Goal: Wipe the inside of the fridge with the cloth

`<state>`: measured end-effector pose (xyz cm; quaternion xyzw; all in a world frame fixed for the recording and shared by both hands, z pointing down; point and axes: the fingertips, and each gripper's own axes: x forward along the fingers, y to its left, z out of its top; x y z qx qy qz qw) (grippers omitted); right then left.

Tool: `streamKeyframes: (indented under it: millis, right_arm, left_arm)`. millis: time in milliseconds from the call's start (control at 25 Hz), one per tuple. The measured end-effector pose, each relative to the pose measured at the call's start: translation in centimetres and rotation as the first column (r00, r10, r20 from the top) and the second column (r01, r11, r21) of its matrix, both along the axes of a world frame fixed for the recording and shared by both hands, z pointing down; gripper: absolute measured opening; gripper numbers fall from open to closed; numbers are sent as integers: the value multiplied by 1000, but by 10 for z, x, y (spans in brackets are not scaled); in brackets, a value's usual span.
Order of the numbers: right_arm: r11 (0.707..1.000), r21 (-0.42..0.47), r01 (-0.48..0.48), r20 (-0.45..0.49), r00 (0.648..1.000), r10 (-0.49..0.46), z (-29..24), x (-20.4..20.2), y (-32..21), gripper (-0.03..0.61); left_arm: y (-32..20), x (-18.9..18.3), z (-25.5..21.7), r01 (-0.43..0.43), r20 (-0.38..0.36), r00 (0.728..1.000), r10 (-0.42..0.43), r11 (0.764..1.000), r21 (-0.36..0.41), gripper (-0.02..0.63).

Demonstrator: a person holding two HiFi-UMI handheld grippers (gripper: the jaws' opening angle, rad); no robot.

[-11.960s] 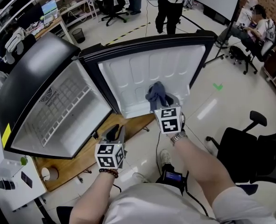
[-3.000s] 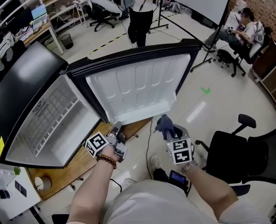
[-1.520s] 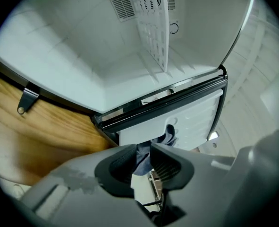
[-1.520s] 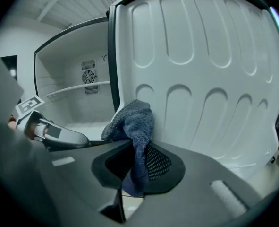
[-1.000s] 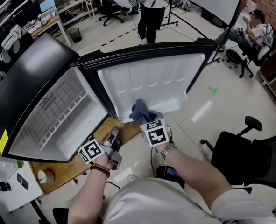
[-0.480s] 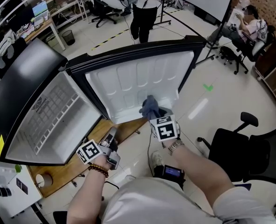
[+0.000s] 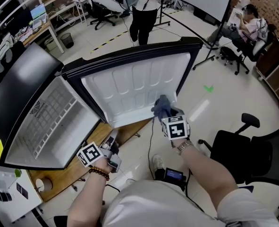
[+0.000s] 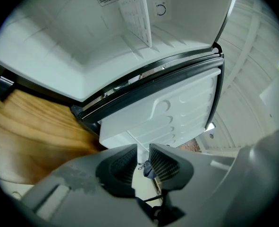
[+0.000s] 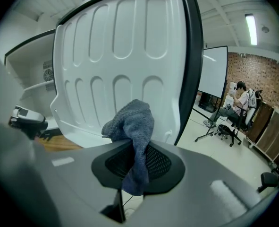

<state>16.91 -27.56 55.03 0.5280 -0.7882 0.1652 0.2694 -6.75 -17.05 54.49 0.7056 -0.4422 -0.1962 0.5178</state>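
Fingers (image 9: 159, 162) of the right gripper (image 7: 166, 116) pinch the cloth (image 9: 133, 121) at the fridge door's (image 7: 130, 82) lower right corner, mid-frame. It has slid rightward along the door, so wiping continues. Left gripper (image 8: 142, 161), lower left, has narrow, empty fingers.

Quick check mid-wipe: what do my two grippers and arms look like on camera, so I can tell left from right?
The left gripper and right gripper are both grey moulded shells with black ribbed pads, each carrying a white cube of black square markers. A dark beaded bracelet is on the left wrist, a metal watch on the right. The sleeves are short and pale.
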Motion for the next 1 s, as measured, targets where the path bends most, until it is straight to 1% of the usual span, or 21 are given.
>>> streamKeyframes:
  millis: [40, 160, 320, 440, 520, 560, 640, 720, 880, 1000]
  right_arm:
    - [1000, 2, -7, -2, 1000, 7, 0, 4, -1, 54]
    - [1000, 5, -27, -5, 1000, 27, -1, 16, -4, 54]
    - [999, 6, -54, -9, 998, 54, -1, 28, -7, 54]
    - [998, 9, -68, -17, 998, 68, -3, 36, -10, 54]
    - [998, 10, -64, -21, 998, 64, -4, 37, -11, 54]
    - [998, 11, -59, -21, 998, 59, -4, 36, -10, 54]
    - [999, 21, -46, -18, 999, 46, -8, 32, -8, 54]
    - [999, 35, -31, -10, 999, 31, -15, 27, -2, 54]
    - [998, 66, -1, 27, 1000, -1, -36, 10, 13, 54]
    - [994, 99, 44, 58, 997, -49, -55, -16, 26, 54]
  left_arm:
    - [0, 1, 0, -1, 0, 1000, 1, 1000, 0, 83]
    - [-3, 8, -8, -14, -40, 999, 15, 999, 32, 83]
    - [-1, 4, -2, -6, 1, 1000, 6, 1000, 5, 83]
    - [0, 3, -4, -7, 4, 1000, 7, 1000, 11, 83]
    - [0, 0, -6, -11, 34, 999, 10, 1000, 27, 81]
    - [1, -2, -8, -13, 46, 999, 11, 999, 34, 81]
    - [3, -2, -10, -8, 28, 1000, 7, 999, 34, 81]
    - [5, -4, -14, -8, 37, 999, 6, 999, 48, 80]
    - [11, -13, -27, -12, 101, 995, 2, 995, 98, 69]
    - [17, -25, -39, -7, 150, 989, -15, 990, 140, 61]
